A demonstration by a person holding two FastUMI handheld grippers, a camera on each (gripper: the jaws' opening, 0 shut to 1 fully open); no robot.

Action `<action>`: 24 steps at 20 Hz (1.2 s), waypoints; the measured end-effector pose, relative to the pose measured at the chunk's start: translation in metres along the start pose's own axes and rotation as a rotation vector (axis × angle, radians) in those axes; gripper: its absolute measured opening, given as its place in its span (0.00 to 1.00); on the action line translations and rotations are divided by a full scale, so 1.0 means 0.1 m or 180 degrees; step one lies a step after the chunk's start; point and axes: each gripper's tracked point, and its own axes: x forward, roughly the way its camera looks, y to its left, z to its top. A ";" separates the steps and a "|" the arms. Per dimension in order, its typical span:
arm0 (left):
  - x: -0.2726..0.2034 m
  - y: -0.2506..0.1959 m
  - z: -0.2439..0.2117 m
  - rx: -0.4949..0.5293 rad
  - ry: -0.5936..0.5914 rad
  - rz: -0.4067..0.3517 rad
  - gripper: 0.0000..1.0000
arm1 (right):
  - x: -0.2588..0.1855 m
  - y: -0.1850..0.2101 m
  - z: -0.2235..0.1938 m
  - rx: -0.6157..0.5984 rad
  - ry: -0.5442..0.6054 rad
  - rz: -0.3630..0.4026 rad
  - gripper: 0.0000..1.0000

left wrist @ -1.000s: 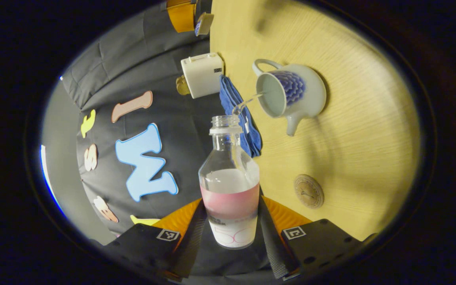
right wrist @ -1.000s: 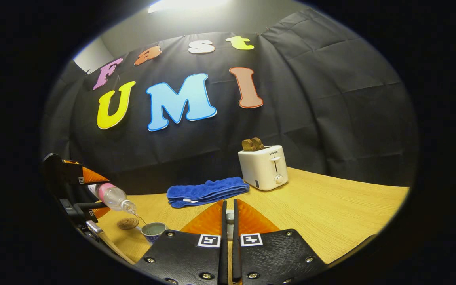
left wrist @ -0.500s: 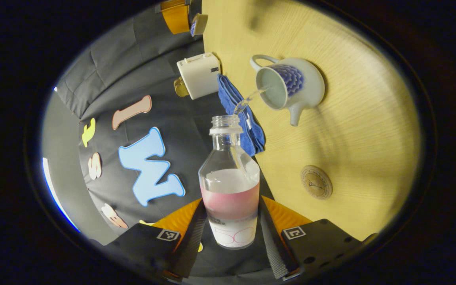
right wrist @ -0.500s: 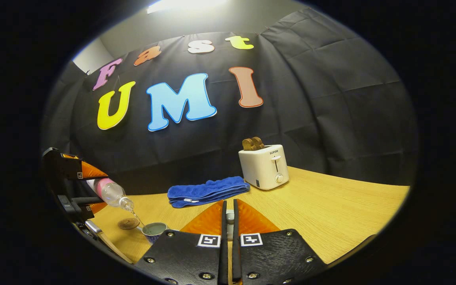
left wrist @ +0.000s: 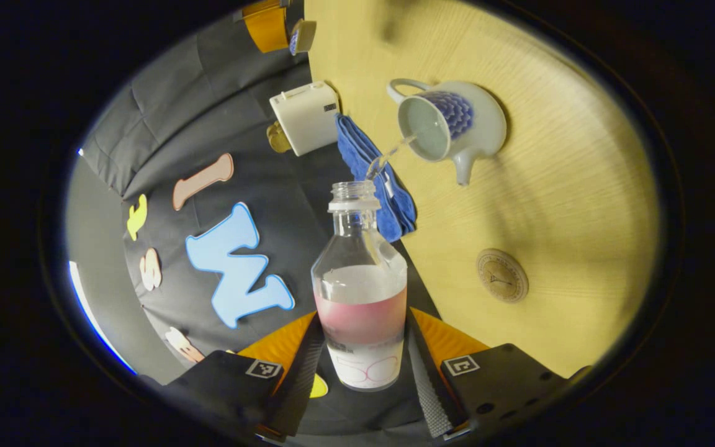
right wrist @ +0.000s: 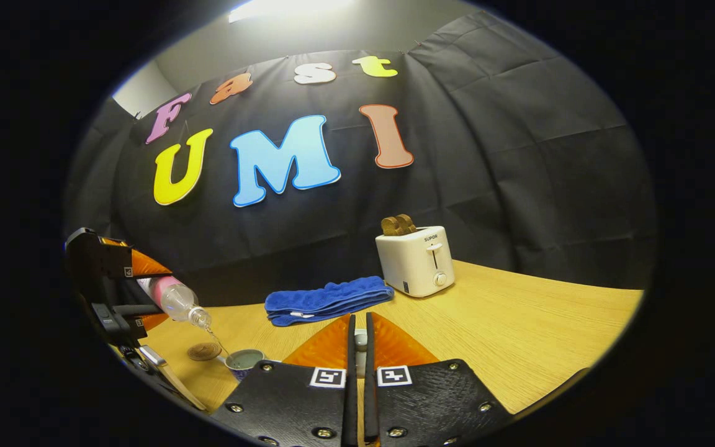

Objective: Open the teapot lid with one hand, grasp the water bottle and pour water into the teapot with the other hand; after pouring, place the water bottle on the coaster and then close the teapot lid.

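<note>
1. The left claw (left wrist: pixel 365 357) is clenched on the water bottle (left wrist: pixel 362 292), a finger pressed to each side of its lower body; compared with a second ago, the teapot (left wrist: pixel 450 124) and coaster (left wrist: pixel 502 275) sit slightly higher in the left gripper view, and the stream of water still runs into the open pot.
2. The right claw (right wrist: pixel 357 347) has its fingers nearly together, with a small pale piece between them (probably the lid, though it cannot be told for sure).
3. The desk (left wrist: pixel 568 186) lies bare beyond teapot and coaster; the blue towel (left wrist: pixel 375 180) and toaster (left wrist: pixel 305 117) line its far edge.
4. The bottle's mouth hangs above and apart from the teapot's rim; the coaster lies near the claw, well apart from the pot.
</note>
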 end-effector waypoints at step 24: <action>0.06 0.28 -0.05 0.0515 0.0042 0.0088 0.85 | -0.01 -0.01 0.00 0.0056 0.0010 0.0025 0.04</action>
